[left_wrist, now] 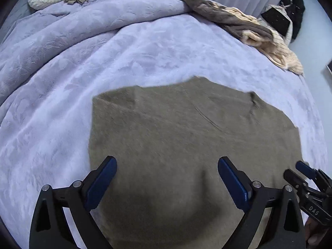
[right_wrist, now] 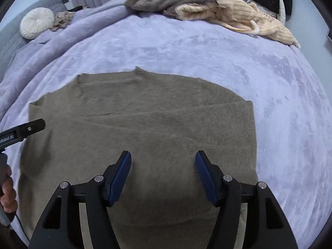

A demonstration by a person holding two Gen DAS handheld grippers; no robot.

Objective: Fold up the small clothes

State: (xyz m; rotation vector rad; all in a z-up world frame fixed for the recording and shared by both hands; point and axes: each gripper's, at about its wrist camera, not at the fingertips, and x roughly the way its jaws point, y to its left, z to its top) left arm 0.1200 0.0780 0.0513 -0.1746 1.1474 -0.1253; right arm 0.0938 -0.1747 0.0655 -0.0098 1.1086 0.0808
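An olive-brown knit sweater (left_wrist: 176, 137) lies flat on the lavender bed cover, sleeves folded in; it also shows in the right wrist view (right_wrist: 145, 128), collar at the far edge. My left gripper (left_wrist: 167, 166) is open and empty, hovering over the sweater's near half. My right gripper (right_wrist: 162, 159) is open and empty too, over the sweater's near right part. The right gripper shows at the left wrist view's right edge (left_wrist: 305, 172). The left gripper's finger (right_wrist: 31, 127) shows at the left edge of the right wrist view.
A lavender plush cover (left_wrist: 145, 51) spreads over the bed. A pile of grey and cream clothes (right_wrist: 207, 8) lies at the far edge. A round white cushion (right_wrist: 37, 22) and a small tan cloth (right_wrist: 62, 18) sit far left. Grey curtains hang behind.
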